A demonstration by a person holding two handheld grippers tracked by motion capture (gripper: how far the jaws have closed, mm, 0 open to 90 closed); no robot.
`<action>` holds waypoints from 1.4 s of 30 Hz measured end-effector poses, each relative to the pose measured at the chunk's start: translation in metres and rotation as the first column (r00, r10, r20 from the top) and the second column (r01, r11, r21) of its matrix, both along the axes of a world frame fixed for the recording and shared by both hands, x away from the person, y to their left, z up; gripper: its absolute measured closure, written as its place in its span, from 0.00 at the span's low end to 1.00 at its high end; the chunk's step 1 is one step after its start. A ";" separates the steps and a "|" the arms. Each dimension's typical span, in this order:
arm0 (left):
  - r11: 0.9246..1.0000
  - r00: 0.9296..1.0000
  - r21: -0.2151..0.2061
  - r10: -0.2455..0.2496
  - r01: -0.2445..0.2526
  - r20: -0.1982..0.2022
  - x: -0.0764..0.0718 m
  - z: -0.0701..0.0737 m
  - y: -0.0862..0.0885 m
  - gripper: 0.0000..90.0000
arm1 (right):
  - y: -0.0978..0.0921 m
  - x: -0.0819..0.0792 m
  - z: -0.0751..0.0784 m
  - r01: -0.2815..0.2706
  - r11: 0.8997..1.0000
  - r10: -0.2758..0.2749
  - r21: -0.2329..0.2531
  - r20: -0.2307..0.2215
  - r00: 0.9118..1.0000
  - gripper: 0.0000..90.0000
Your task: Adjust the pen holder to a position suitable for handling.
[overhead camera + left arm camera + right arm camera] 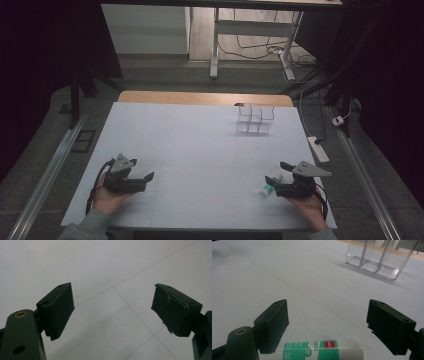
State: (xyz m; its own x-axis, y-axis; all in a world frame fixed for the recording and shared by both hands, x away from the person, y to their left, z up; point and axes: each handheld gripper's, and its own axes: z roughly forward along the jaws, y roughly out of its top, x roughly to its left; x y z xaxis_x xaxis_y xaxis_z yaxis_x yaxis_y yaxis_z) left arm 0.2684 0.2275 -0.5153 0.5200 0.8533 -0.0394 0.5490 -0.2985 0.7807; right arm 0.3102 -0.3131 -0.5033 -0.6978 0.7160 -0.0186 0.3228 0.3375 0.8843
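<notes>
A white glue stick (322, 349) with a green and red label lies on its side on the white table (200, 150), low between the jaws of my right gripper (328, 312). The jaws stand wide apart, and the stick's left end lies close to the left one. In the high view the glue stick (269, 187) is near the front right of the table, beside my right gripper (276, 173). My left gripper (143, 172) rests at the front left, open, with only bare table between its jaws (112, 297).
A clear plastic organizer (255, 119) with several compartments stands at the back right of the table, also ahead in the right gripper view (374, 257). A power strip (318, 149) lies on the floor past the right edge.
</notes>
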 end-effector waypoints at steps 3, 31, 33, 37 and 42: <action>1.000 1.000 0.001 0.001 -0.001 -0.002 0.000 0.000 0.001 0.20 | 0.001 0.000 0.000 0.000 1.000 0.000 -0.005 0.000 1.000 0.19; 1.000 1.000 0.009 -0.003 0.003 -0.004 -0.001 -0.002 0.002 0.20 | 0.003 -0.002 0.001 -0.020 0.999 0.020 -0.028 0.004 1.000 0.21; 1.000 1.000 0.010 -0.004 0.004 -0.004 -0.001 -0.002 0.002 0.20 | 0.003 -0.002 0.002 -0.024 0.999 0.024 -0.024 0.000 1.000 0.22; 1.000 1.000 0.008 -0.004 0.004 -0.004 -0.002 -0.002 0.002 0.20 | 0.004 -0.002 0.003 -0.034 0.998 0.033 -0.043 -0.006 0.999 0.22; 1.000 1.000 0.011 -0.003 0.003 -0.010 -0.001 -0.002 0.003 0.20 | 0.009 0.000 0.008 -0.087 0.993 0.086 -0.082 -0.021 0.996 0.23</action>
State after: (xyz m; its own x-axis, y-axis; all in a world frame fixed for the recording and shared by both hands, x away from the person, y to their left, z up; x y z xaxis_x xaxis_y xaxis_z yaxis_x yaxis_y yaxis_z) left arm 0.2671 0.2301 -0.5174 0.5219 0.8522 -0.0356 0.5562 -0.3085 0.7717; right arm 0.3103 -0.3037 -0.4954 -0.7576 0.6497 -0.0625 0.3042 0.4363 0.8468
